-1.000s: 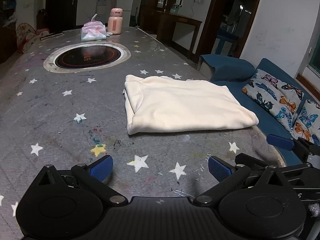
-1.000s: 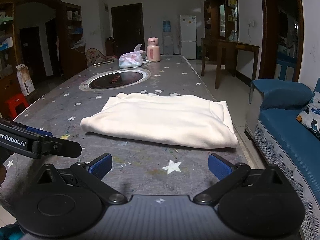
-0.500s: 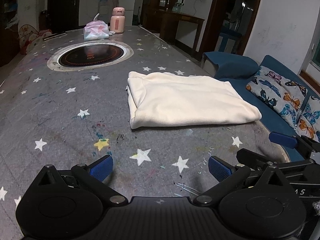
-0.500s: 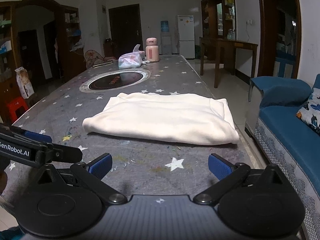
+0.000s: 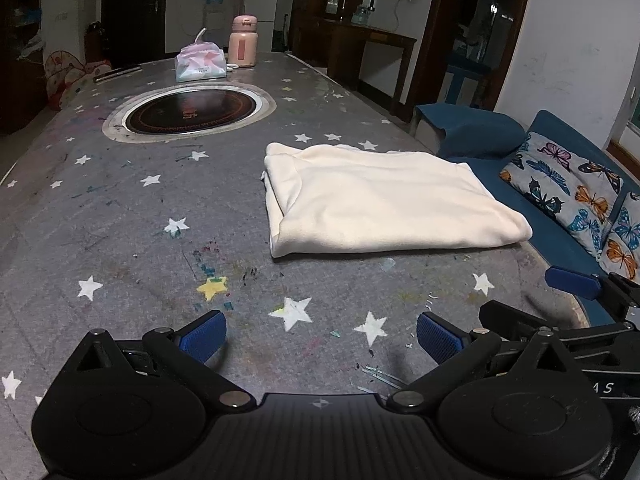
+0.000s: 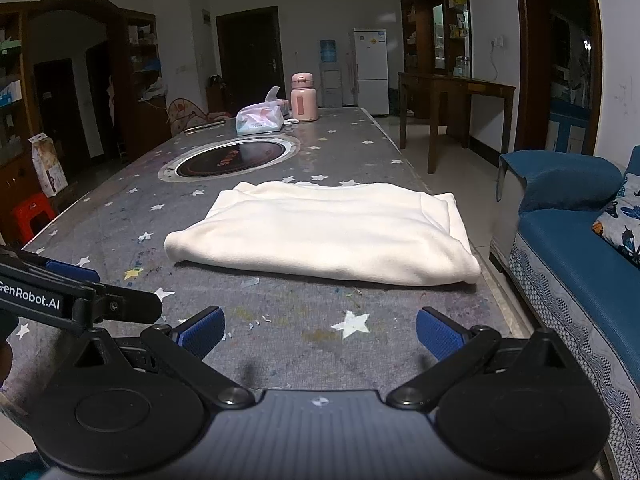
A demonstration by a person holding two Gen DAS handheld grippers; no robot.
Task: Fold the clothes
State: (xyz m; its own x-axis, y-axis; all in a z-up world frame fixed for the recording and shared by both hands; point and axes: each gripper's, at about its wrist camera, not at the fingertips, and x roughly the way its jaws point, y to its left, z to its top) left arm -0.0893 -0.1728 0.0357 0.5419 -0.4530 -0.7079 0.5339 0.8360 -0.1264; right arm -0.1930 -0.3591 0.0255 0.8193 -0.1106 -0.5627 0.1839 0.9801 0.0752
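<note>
Both hand-held grippers backed off folded cream garment [image 5: 384, 200]; "GenRobot.AI" label [image 6: 30, 300].

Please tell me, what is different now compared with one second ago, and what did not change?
Both views shifted only slightly, so each tool drifted a little. The left tool and the right tool are open and hold nothing, as before; nothing was taken or released. The folded cream garment lies on the starred table in the same shape, and the tissue pack and pink bottle have not moved.
</note>
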